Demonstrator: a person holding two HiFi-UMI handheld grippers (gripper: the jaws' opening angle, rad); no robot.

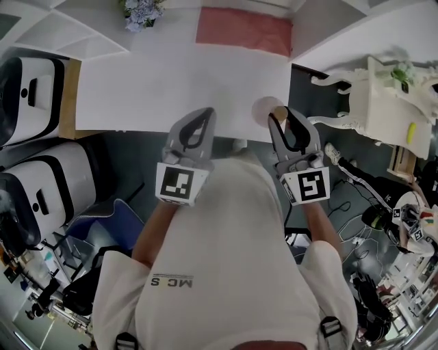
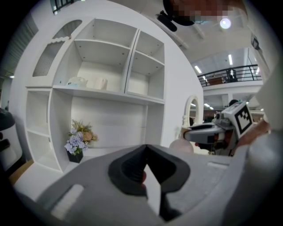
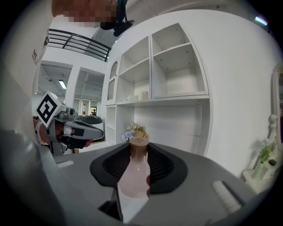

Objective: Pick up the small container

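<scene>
White table (image 1: 171, 82) fills the upper middle of the head view, with a red mat (image 1: 245, 31) at its far edge and a bunch of pale flowers (image 1: 140, 12) at the upper left. You stand at the table's near edge in a white shirt, holding one tool in each hand. Your left gripper (image 1: 205, 111) sits left of centre, its jaws brought together at the tips with nothing between them. Your right gripper (image 1: 282, 115) sits right of centre, near the table's right corner, and its jaws are closed on the small container (image 3: 134, 174), a pale pink bottle with a brown cork stopper (image 3: 138, 143). In the right gripper view the bottle stands upright in the middle of the frame, both dark pads pressing its sides, the neck and cork rising above them. Whether its base touches the table cannot be told. White open shelves (image 3: 177, 66) rise behind it, and the other gripper shows at the left edge.
</scene>
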